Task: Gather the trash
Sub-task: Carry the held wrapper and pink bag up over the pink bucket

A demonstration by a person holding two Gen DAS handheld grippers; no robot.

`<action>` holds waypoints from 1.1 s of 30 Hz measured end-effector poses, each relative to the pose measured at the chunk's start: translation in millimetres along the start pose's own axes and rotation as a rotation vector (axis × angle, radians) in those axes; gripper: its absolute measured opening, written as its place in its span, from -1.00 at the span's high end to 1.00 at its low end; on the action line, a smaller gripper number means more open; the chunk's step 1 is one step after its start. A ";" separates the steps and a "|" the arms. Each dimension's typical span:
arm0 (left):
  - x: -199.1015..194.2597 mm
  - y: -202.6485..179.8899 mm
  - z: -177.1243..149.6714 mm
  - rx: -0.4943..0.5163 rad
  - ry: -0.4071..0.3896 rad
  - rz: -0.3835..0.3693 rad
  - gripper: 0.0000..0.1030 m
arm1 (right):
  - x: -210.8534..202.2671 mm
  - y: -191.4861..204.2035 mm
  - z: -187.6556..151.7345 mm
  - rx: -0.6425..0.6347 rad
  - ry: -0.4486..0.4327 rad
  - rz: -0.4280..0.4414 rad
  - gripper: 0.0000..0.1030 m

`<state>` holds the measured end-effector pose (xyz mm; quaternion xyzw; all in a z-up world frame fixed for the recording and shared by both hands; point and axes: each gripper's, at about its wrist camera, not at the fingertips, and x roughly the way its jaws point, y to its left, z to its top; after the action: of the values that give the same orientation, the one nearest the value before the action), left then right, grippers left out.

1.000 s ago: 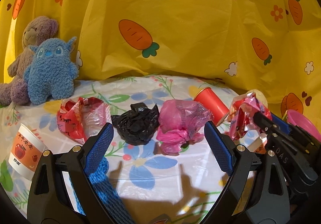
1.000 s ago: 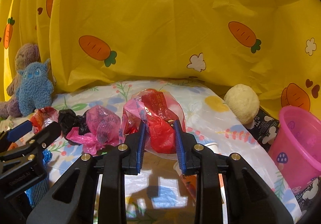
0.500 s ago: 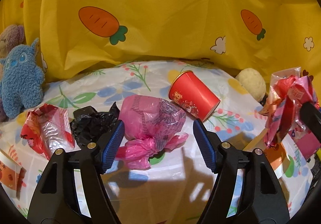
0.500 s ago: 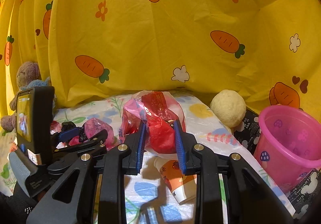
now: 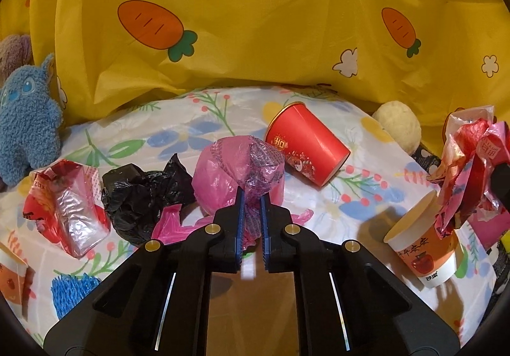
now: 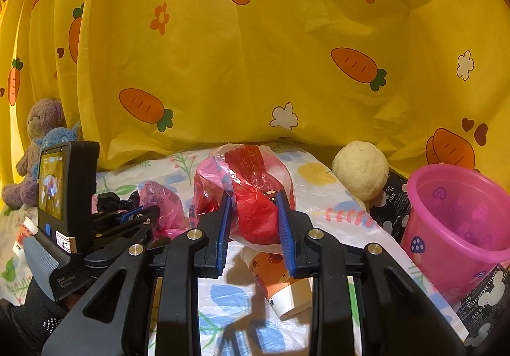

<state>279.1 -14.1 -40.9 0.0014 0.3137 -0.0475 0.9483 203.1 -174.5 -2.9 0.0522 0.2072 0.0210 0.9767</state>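
The left gripper (image 5: 251, 196) has just been closing and is now pinching a fold of the crumpled pink plastic bag (image 5: 236, 171), which is lying near the middle of the flower-printed table cover (image 5: 204, 120), just beside the crumpled black plastic bag (image 5: 143, 196) and in front of the tipped red paper cup (image 5: 306, 148); taking a loose fold is probably the surest way to lift so limp a thing. The right gripper (image 6: 253, 218) is clamping a bunched red and clear plastic bag (image 6: 251, 193), holding it off the cover above an orange and white paper cup (image 6: 277, 279) and, judging by the task, heading for the pink plastic bin (image 6: 459, 222) standing at the cover's right edge. A torn red wrapper (image 5: 63, 203) is waiting nearer the left edge
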 end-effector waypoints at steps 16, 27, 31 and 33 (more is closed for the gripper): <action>-106.8 -6.9 5.1 -0.018 -0.169 -0.165 0.88 | -47.1 -14.6 5.9 0.019 -0.060 -0.010 0.45; -142.4 -60.9 -3.6 0.071 -0.196 -0.257 0.88 | -86.3 -48.6 0.6 0.044 -0.084 -0.062 0.45; -143.3 -92.9 -3.6 0.105 -0.190 -0.309 0.88 | -95.8 -69.4 -0.3 0.052 -0.090 -0.107 0.45; -140.5 -111.4 -3.4 0.118 -0.180 -0.338 0.88 | -99.7 -82.4 -0.7 0.062 -0.093 -0.135 0.45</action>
<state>154.7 -112.3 43.0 -0.0001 0.2199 -0.2244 0.9494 113.4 -262.5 27.5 0.0691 0.1653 -0.0538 0.9824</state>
